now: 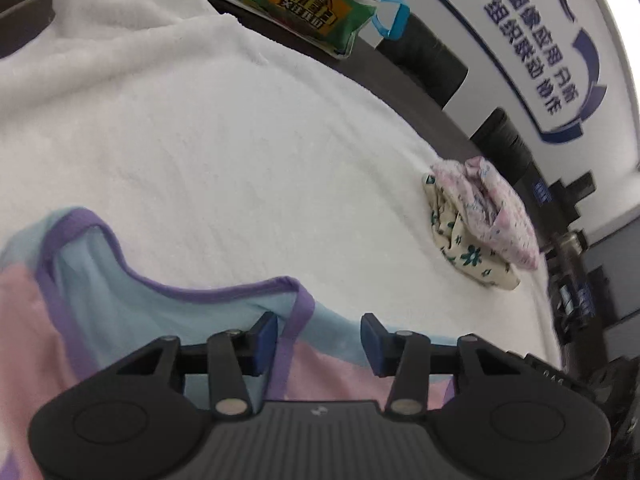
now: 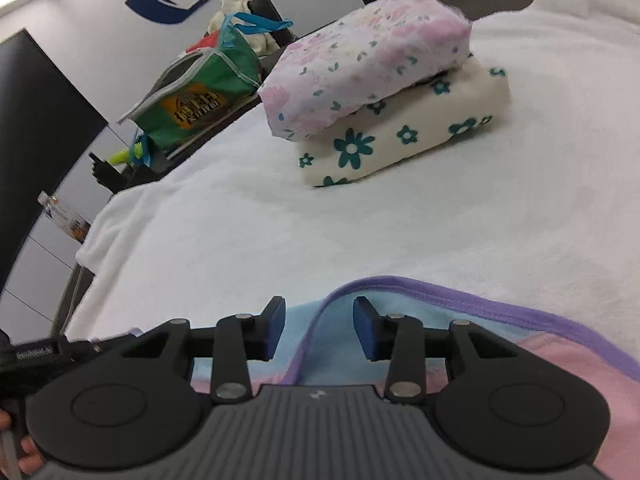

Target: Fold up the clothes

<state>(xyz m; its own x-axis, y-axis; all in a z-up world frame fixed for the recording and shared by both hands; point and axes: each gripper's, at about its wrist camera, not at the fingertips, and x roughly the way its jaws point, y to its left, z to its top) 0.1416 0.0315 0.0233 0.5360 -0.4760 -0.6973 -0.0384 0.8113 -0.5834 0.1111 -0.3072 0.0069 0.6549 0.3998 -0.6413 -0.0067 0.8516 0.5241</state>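
A pale blue and pink garment with purple trim (image 1: 132, 300) (image 2: 460, 316) lies flat on the white fleece cover. My left gripper (image 1: 319, 342) stands open over its shoulder, a purple trim strip (image 1: 294, 320) running between the blue pads. My right gripper (image 2: 319, 330) is open too, straddling the purple trim (image 2: 316, 328) at the other shoulder. Neither pair of pads presses the cloth. A pink-flowered folded garment (image 2: 368, 60) rests on a cream one with teal flowers (image 2: 404, 132); the same stack (image 1: 476, 220) shows at the right in the left wrist view.
White fleece cover (image 1: 240, 140) (image 2: 280, 220) spreads over the table. A green shopping bag with blue handles (image 1: 304, 4) (image 2: 196, 100) sits at the far edge. Black chairs (image 1: 432, 60) and a wall sign stand behind. A hand (image 2: 24, 448) shows at lower left.
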